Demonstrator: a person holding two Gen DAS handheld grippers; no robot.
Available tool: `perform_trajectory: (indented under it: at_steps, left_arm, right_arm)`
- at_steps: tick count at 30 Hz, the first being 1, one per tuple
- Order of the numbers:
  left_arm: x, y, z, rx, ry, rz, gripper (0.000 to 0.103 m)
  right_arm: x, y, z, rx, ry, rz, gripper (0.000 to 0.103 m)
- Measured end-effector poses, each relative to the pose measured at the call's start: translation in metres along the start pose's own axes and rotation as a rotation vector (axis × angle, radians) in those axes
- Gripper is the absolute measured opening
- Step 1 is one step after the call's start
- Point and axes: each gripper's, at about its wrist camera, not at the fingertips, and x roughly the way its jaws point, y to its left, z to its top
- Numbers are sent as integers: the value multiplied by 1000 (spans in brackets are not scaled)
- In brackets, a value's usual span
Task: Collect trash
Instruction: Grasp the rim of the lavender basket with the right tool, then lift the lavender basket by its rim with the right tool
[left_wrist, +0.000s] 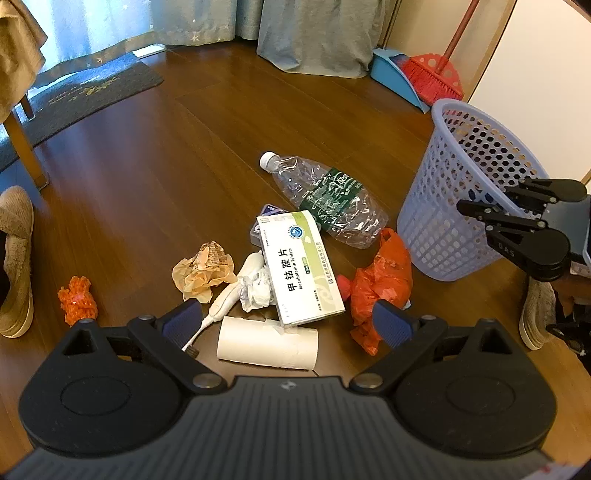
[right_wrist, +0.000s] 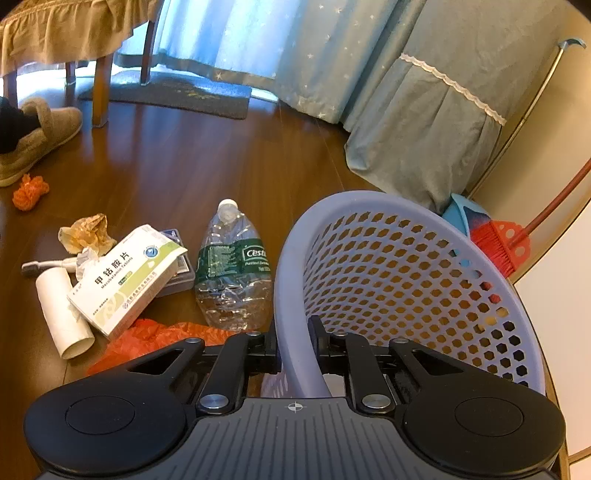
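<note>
On the floor lies one crushed clear plastic bottle (left_wrist: 325, 199) at the centre of the frame, one white medicine box (left_wrist: 301, 267) below it, and one small grey case (left_wrist: 264, 221) under that box. There is one cardboard tube (left_wrist: 267, 343), one white electric toothbrush (left_wrist: 225, 299), one wad of white paper (left_wrist: 256, 286) and one crumpled brown wrapper (left_wrist: 205, 269). Orange things number two: one plastic bag (left_wrist: 380, 288) at lower right and one net scrap (left_wrist: 77, 301) at left. One lilac basket (left_wrist: 461, 192) stands at right. Upper right holds one red broom (left_wrist: 434, 75) and one blue dustpan (left_wrist: 393, 74). Two tan slippers (left_wrist: 16, 262) show, one at each edge.
</note>
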Motion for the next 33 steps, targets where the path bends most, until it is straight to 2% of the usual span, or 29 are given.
perform_trajectory:
  at_steps: [6, 10, 13, 18, 23, 26, 33]
  left_arm:
    - [3, 4, 7, 8, -13, 25, 95]
    - [4, 6, 7, 9, -11, 32, 95]
    - [4, 6, 6, 12, -7, 32, 95]
    - [3, 7, 5, 13, -8, 31, 95]
    - [2, 9, 5, 7, -10, 26, 95]
    - [2, 11, 4, 11, -10, 33, 95]
    - [3, 22, 4, 15, -20, 60, 95]
  right_arm:
    - [-1, 11, 1, -65, 4, -6, 7]
    - [0, 8, 2, -24, -4, 11, 4]
    - [0, 9, 2, -29, -6, -10, 3]
    - [-2, 21, 0, -174, 60, -105, 5]
    - [1, 40, -13, -439, 188, -171, 9]
    - [13, 53, -29, -547, 241, -225, 9]
    - [38, 72, -57, -517, 259, -304, 4]
